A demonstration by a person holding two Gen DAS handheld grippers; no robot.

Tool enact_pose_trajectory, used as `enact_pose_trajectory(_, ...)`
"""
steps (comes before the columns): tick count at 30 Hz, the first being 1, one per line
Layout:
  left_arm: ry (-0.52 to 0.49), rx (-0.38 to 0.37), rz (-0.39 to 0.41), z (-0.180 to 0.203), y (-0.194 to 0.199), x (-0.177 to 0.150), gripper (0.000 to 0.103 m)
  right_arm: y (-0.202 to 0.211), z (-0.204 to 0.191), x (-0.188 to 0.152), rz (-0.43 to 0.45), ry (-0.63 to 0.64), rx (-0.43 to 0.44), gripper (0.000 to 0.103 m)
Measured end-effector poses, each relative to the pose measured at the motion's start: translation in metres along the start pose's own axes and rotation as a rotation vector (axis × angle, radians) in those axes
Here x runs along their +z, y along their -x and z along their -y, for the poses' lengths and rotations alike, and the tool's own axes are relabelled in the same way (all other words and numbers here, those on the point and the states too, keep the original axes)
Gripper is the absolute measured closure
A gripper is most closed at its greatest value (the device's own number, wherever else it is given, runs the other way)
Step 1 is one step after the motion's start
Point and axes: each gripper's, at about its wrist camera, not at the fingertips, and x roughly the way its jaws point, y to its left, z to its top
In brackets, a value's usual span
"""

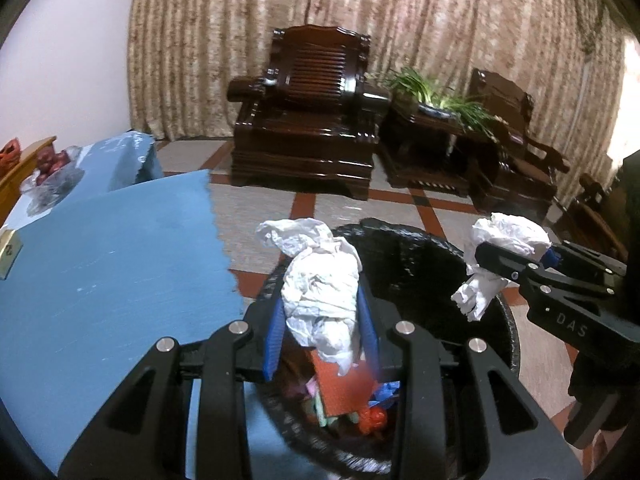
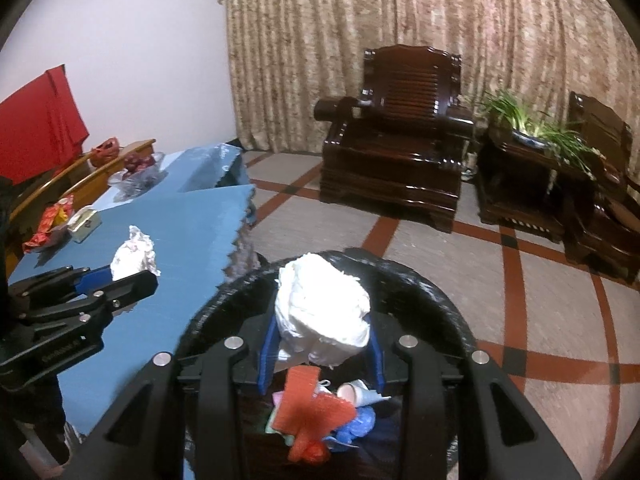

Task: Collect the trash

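Over the black bin, which stands on the tiled floor right beside the blue-covered table, both claws hang with their catch. On the left, the left gripper has its blue-padded fingers pressed in on a crumpled white tissue, the paper bulging up and out past the tips; from its own camera it sits above the near rim of the bin, while the other camera shows it over the table edge, so I cannot tell exactly how far across it is. To its right, the right gripper is clamped the same way on a second white paper wad, held above the bin's open mouth; seen from the left camera, that wad sticks out both above and below the black fingers. Down inside the bin lies mixed rubbish: a piece of orange-red mesh, a small white paper cup, and some blue plastic. On the table behind, a glass bowl of dark red fruit stands near the far end, with a small tin box and some red wrappers closer in. Across the room sit a dark wooden armchair and a green potted plant before the beige curtain.
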Motion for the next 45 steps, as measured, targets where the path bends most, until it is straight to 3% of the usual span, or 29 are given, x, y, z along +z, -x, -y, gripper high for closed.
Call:
enact_pose_trajectory(8, -0.027, -0.037, -0.038, 0.024, -0.034, -0.003, 0.07, -0.008, 0.028, -0.014, -0.024, -0.041, -0.041, 0.067)
enact_pose_trajectory(11, -0.026, -0.041, -0.047, 0.026, -0.042, -0.004, 0.061, -0.011, 0.035, -0.019, -0.038, -0.05, -0.051, 0.059)
enact_pose_trajectory(13, -0.022, -0.041, -0.051, 0.027, -0.044, -0.004, 0.044, -0.014, 0.038, -0.021, -0.048, -0.048, -0.054, 0.056)
enact_pose_trajectory(16, -0.01, -0.044, -0.05, 0.024, -0.043, -0.003, 0.036, -0.016, 0.04, -0.026, -0.056, -0.051, -0.057, 0.043)
enact_pose_trajectory(19, 0.006, -0.036, -0.047, 0.019, -0.04, -0.001, 0.029, -0.016, 0.041, -0.026, -0.054, -0.05, -0.064, 0.02)
enact_pose_trajectory(23, 0.035, -0.019, -0.041, 0.008, -0.033, 0.002, 0.024, -0.016, 0.038, -0.026, -0.058, -0.046, -0.058, 0.007)
enact_pose_trajectory(29, 0.056, 0.033, -0.024, -0.011, -0.011, 0.004, 0.013, -0.006, 0.028, -0.021, -0.042, -0.048, -0.028, 0.006)
enact_pose_trajectory(45, 0.091, 0.154, 0.012, -0.044, 0.072, -0.005, 0.01, 0.04, -0.021, -0.003, 0.002, -0.011, 0.055, 0.006)
